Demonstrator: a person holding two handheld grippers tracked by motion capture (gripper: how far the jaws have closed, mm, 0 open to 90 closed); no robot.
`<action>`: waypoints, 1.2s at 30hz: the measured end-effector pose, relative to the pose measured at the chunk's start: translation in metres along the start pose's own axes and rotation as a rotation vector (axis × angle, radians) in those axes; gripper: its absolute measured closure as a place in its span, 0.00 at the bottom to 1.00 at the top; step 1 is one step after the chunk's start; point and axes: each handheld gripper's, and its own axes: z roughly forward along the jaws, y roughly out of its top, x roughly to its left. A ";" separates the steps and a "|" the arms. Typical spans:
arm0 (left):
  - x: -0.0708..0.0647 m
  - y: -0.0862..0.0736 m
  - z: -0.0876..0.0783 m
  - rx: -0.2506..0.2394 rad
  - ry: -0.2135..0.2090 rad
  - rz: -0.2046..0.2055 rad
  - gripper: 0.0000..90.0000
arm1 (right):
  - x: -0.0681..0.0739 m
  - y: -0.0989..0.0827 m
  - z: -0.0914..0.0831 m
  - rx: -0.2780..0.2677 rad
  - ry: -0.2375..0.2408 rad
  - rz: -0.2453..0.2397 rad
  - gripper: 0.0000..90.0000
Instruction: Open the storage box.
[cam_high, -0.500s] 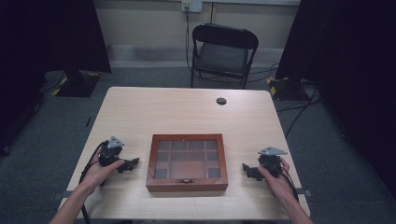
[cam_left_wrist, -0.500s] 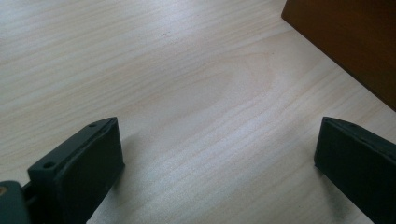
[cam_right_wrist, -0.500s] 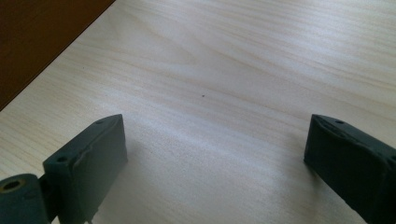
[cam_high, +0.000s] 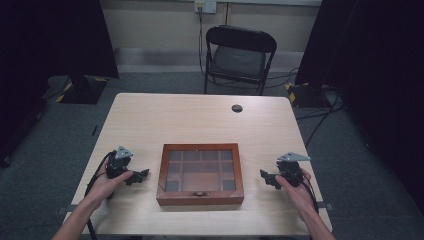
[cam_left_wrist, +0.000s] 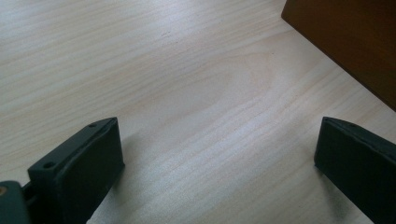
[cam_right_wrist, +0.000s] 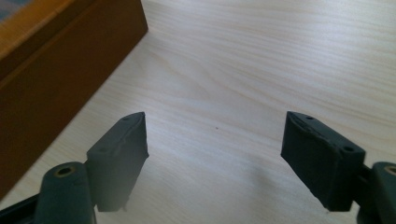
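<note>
The left tool (cam_high: 136, 176) rests low on the counter (cam_high: 200, 120) with its jaws spread wide and nothing between them; the right tool (cam_high: 267, 178) sits likewise, jaws wide and empty. Both point inward at the wooden box (cam_high: 200, 175), which lies between them near the counter's front edge, its glass lid closed over a grid of compartments and a small clasp at the front. In each gripper view a bare strip of pale wood grain separates the jaws from the box's brown side wall. Farther back, bare counter surrounds a small round grommet (cam_high: 237, 108). Beyond it stands a black folding chair (cam_high: 239, 57) on grey carpet, with dark curtains at both sides.
</note>
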 end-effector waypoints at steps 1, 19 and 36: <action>0.000 0.000 0.000 -0.001 0.000 0.000 0.00 | 0.001 0.004 -0.003 -0.006 0.025 0.014 0.28; 0.001 0.001 0.000 0.006 -0.006 0.010 0.00 | 0.058 0.052 -0.031 -0.051 0.406 -0.092 0.46; 0.003 0.001 0.001 0.005 -0.016 0.020 0.00 | 0.148 0.078 -0.002 0.021 0.702 -0.275 0.71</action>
